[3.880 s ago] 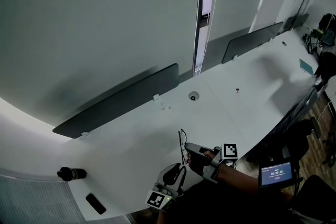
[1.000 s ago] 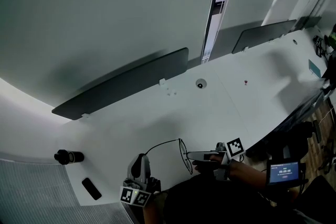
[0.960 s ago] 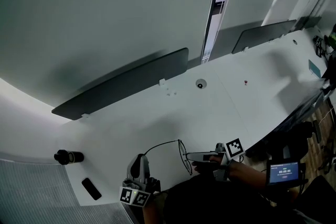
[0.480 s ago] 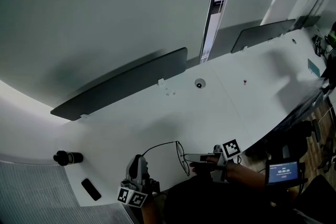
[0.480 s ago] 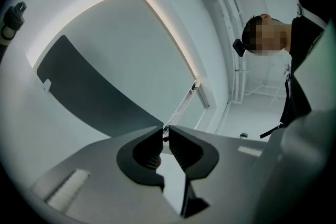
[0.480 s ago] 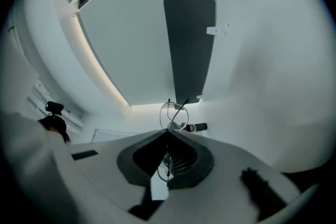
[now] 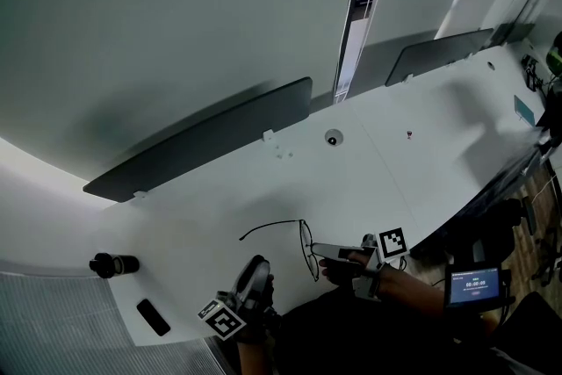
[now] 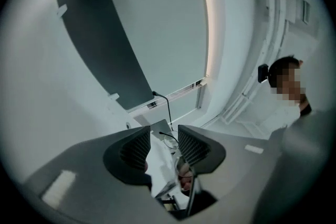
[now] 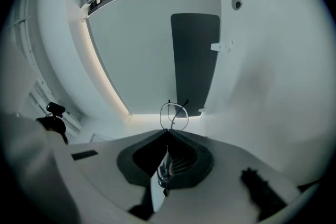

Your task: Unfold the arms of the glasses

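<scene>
The thin-rimmed glasses (image 7: 305, 245) hang over the near edge of the white table (image 7: 378, 180). My right gripper (image 7: 327, 253) is shut on the frame beside a lens. In the right gripper view a round lens (image 9: 173, 115) sticks out just past the closed tips of that gripper (image 9: 168, 134). One arm (image 7: 268, 227) of the glasses stands unfolded, reaching left, with its tip free. My left gripper (image 7: 259, 270) sits below that arm; its jaws have just been opening and nothing is pressed between them. In the left gripper view, the glasses (image 8: 168, 138) show beyond the gap of the left gripper (image 8: 165, 145).
Two dark divider panels (image 7: 202, 140) (image 7: 435, 53) stand along the far side of the table. A black cylinder (image 7: 114, 263) and a small black slab (image 7: 152, 318) lie at the left end. A round grommet (image 7: 332, 138) sits mid-table. A small screen (image 7: 470, 285) glows at the right.
The left gripper has let go of the glasses arm, opened, rolled and shifted right toward the near edge. The arm stays unfolded. The right gripper keeps its hold, almost unmoved.
</scene>
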Motion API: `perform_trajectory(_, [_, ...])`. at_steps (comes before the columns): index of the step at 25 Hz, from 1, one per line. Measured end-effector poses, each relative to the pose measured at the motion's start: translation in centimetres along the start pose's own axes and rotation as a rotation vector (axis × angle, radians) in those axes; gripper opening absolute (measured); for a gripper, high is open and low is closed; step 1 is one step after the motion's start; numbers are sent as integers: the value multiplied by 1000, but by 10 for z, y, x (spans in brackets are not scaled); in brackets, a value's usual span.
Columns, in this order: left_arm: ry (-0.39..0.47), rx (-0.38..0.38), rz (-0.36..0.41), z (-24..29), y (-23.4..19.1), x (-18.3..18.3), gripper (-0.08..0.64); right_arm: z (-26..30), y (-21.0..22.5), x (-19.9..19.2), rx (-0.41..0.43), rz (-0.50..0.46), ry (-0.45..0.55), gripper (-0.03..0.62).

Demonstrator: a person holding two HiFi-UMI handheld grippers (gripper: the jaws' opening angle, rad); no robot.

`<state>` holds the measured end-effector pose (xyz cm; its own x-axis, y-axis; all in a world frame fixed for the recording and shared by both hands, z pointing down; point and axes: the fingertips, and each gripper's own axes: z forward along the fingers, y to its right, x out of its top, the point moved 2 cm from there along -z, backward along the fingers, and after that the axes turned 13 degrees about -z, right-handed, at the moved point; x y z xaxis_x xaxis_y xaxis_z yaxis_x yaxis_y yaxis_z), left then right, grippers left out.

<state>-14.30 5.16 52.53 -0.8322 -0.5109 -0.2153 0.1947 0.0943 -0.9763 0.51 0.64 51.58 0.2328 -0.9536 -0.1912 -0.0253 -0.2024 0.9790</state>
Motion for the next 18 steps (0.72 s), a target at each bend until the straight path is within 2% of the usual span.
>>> perform_trajectory(4, [-53,-82,-192,27,21,-21,158,4,0,-1,0,-4,2,9])
perform_trajectory(6, [-82,-132,-257,42,33,-27,158,6,-2,-3,2,-4,2,9])
perform_trajectory(10, [-141,-87,-222,52,29,-35,169,8,-1,-3,-4,-21,1,9])
perform_trajectory(18, [-183,-80,-266,59,24,-54,183,10,-3,-8,-4,-33,-25,9])
